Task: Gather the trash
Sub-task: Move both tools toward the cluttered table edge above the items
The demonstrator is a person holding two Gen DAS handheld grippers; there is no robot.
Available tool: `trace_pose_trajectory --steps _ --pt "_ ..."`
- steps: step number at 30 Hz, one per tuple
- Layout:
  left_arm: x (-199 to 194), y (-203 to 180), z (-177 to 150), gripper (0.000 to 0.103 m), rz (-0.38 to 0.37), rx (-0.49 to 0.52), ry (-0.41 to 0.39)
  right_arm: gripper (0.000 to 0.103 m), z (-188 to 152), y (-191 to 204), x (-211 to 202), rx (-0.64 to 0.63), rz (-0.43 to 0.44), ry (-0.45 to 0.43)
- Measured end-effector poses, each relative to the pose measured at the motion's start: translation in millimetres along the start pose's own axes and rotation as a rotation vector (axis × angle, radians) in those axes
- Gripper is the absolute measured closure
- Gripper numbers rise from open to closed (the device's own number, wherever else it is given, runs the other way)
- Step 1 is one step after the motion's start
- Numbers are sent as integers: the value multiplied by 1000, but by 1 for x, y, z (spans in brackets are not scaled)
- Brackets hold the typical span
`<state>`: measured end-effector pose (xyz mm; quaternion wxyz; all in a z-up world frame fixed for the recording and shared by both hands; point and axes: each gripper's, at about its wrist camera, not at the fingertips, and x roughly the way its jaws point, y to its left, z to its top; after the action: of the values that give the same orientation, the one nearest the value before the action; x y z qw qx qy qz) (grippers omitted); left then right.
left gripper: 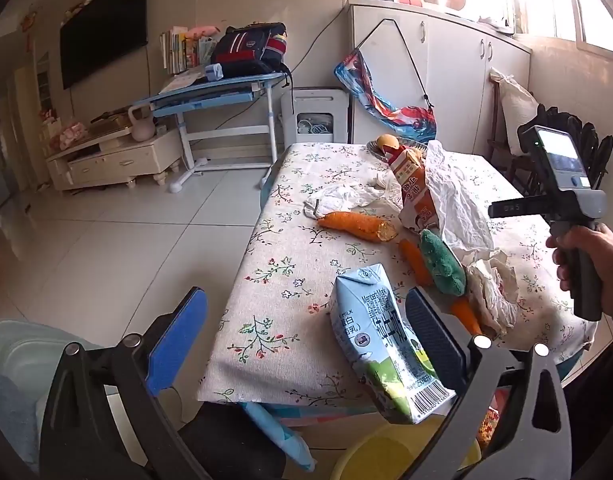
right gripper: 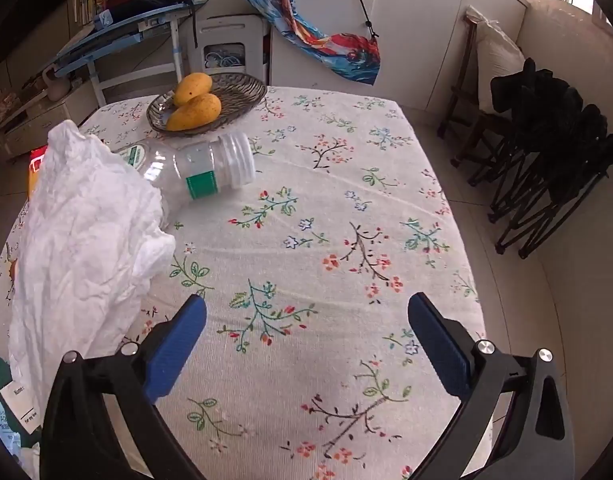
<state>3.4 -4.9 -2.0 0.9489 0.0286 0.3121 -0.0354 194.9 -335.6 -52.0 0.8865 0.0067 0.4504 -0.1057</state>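
Left wrist view looks across a table (left gripper: 266,264) covered with a floral cloth, standing on pale floor tiles (left gripper: 118,236) in a living room with a wall television (left gripper: 104,28), a blue desk (left gripper: 210,94) and white cabinets (left gripper: 446,76). The left claw (left gripper: 306,340) is spread wide at the table's near edge, a blue milk carton (left gripper: 382,344) lying between its fingers with no pad pressing on it. Beyond lie carrot toys (left gripper: 358,226), crumpled white paper (left gripper: 454,196) and a red carton (left gripper: 416,196). From the right wrist, the right claw (right gripper: 306,344) is also spread wide over bare cloth, with a clear plastic jar (right gripper: 202,166) on its side beside the paper, and a dish (right gripper: 242,92) holding mangoes (right gripper: 194,110) behind it.
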Motion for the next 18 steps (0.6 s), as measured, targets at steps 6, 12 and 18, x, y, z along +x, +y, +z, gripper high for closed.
trace_pose_trajectory --steps 6,12,18 --pt "-12 5 -5 7 12 -23 -14 6 -24 -13 -86 28 58 -163" --pt "-39 -6 -16 7 38 1 -32 6 -81 -7 -160 25 241 -345" --pt "-65 -15 -34 7 36 32 -44 6 -133 12 -197 -30 311 -501"
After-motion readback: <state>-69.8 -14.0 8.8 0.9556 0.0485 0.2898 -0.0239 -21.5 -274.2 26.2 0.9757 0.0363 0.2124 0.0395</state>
